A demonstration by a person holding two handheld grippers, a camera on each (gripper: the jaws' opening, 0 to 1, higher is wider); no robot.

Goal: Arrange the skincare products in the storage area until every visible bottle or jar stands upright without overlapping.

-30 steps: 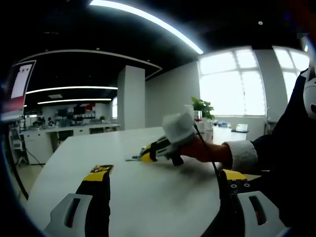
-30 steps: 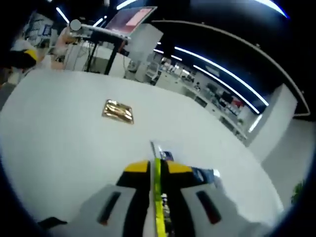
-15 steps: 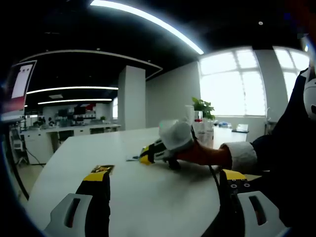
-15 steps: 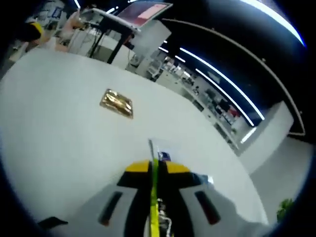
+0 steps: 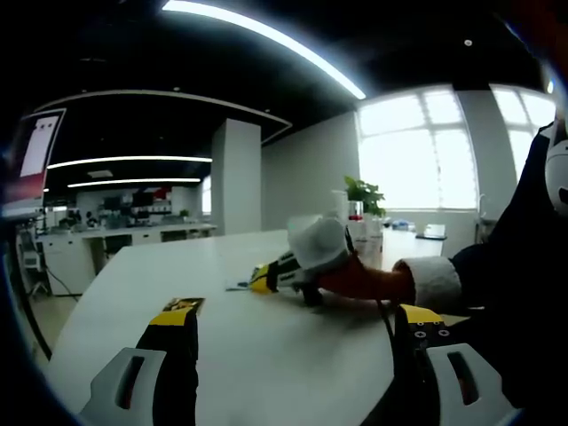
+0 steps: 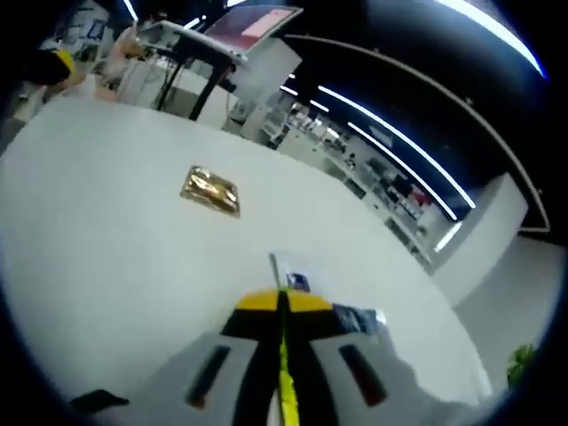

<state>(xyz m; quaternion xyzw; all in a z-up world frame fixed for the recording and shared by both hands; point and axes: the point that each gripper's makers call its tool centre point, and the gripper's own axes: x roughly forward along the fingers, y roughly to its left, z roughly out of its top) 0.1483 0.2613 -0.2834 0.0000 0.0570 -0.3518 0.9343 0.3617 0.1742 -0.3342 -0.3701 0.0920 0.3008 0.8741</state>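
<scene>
Left gripper (image 5: 288,355): jaws wide apart, empty, above the white table (image 5: 266,355).
Right gripper (image 6: 282,306): jaws clenched together on a thin flat sachet (image 6: 286,282), low over table.
Gold packet (image 6: 210,191): lying flat, farther left, well apart.

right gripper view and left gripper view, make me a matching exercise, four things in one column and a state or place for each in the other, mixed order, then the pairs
Column one:
1. left gripper
2. right gripper
3. gold packet
4. blue and white sachet

Column two:
A. lying flat on the white table, well ahead of the closed jaws
B. jaws apart, nothing between them
C. jaws pressed together on a thin yellow-green strip
D. lying on the table just past the jaw tips

Pairs: 1-B, 2-C, 3-A, 4-D
</scene>
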